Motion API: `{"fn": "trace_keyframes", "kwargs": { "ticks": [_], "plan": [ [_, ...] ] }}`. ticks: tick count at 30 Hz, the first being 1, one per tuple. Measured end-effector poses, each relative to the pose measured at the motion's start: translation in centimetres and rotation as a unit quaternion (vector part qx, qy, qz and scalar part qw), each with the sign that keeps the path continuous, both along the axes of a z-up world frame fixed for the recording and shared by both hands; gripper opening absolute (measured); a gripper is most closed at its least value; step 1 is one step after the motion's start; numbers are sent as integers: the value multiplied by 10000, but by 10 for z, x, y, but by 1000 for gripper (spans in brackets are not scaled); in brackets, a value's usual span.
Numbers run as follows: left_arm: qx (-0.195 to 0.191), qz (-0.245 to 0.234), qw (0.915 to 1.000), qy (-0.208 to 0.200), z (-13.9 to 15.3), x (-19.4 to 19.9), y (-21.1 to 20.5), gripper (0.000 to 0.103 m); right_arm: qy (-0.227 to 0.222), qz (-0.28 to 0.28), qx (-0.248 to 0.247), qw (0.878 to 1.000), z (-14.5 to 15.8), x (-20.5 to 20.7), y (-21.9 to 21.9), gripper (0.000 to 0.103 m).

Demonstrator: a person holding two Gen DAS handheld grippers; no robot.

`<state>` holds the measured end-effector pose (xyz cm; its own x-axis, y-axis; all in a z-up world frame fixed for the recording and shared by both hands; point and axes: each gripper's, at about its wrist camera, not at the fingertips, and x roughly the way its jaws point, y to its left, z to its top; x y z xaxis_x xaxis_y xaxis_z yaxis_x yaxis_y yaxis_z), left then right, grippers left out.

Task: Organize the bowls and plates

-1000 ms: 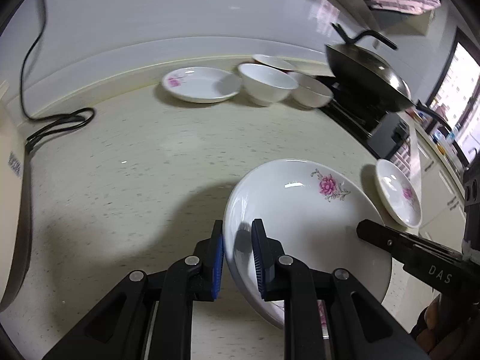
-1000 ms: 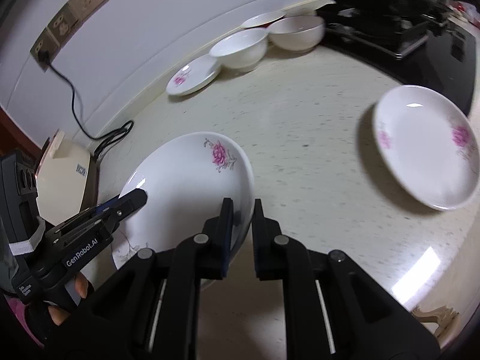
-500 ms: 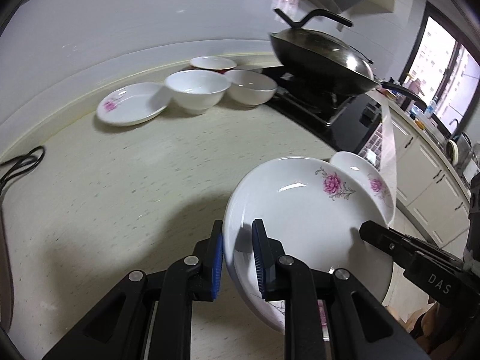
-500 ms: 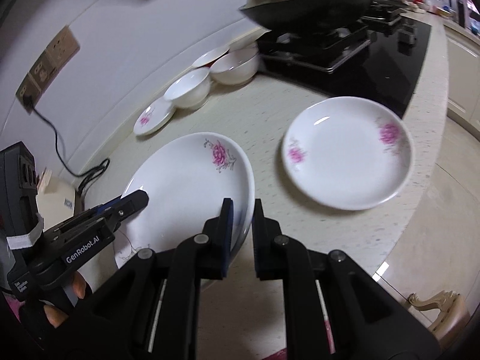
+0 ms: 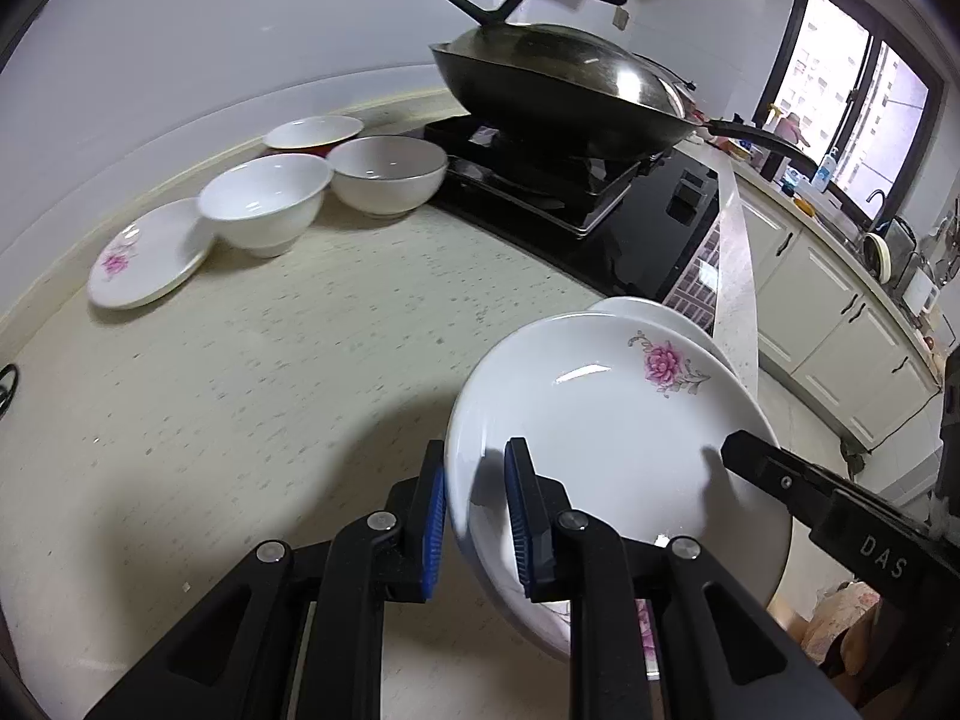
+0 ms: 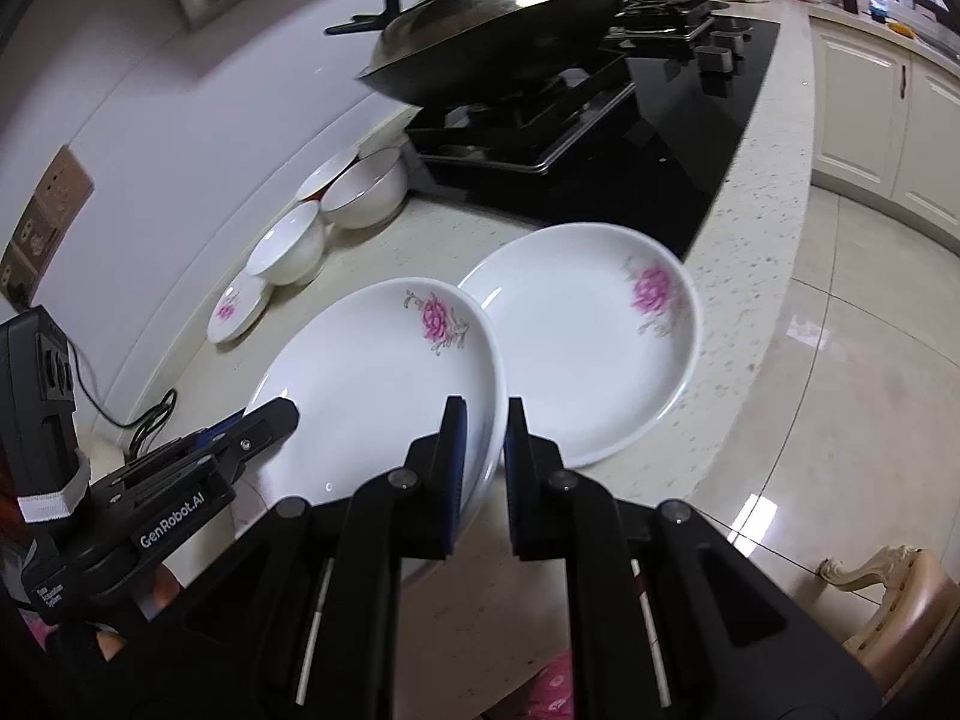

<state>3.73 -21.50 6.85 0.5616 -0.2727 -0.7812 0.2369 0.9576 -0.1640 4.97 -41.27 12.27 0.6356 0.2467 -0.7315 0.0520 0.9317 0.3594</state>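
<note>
Both grippers hold one white plate with a pink flower [image 5: 606, 420] [image 6: 384, 372] above the counter. My left gripper [image 5: 475, 510] is shut on its left rim. My right gripper [image 6: 483, 462] is shut on its right rim. A second flowered plate [image 6: 588, 348] lies on the counter near the front edge, just right of the held plate and partly under it; only its edge shows in the left wrist view [image 5: 660, 309]. A small flowered plate [image 5: 147, 261] [image 6: 237, 309], two white bowls [image 5: 264, 201] [image 5: 389, 171] and another dish [image 5: 315, 132] sit by the wall.
A black wok [image 5: 558, 90] [image 6: 498, 30] sits on the gas hob [image 6: 630, 138] at the counter's right. A power cord [image 6: 144, 420] and wall sockets [image 6: 42, 222] are at the left. The counter edge [image 6: 762, 276] drops to a tiled floor.
Both grippers have carried the held plate to the right, toward the hob. It now overlaps the near edge of the second flowered plate. The grip has not changed.
</note>
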Motion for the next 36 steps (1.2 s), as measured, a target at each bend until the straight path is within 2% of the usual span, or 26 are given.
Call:
{"fn": "trace_keyframes", "kwargs": {
  "ticks": [12, 29, 36],
  "plan": [
    [-23, -162, 9998, 91, -4, 39, -33, 20, 15, -288, -78, 9996, -3, 26, -22, 15],
    [236, -645, 9975, 177, -25, 69, -91, 21, 251, -759, -207, 9966, -24, 41, -65, 15],
    [430, -736, 9964, 46, -28, 68, -95, 22, 211, -680, -639, 9954, -21, 42, -58, 15]
  ]
}}
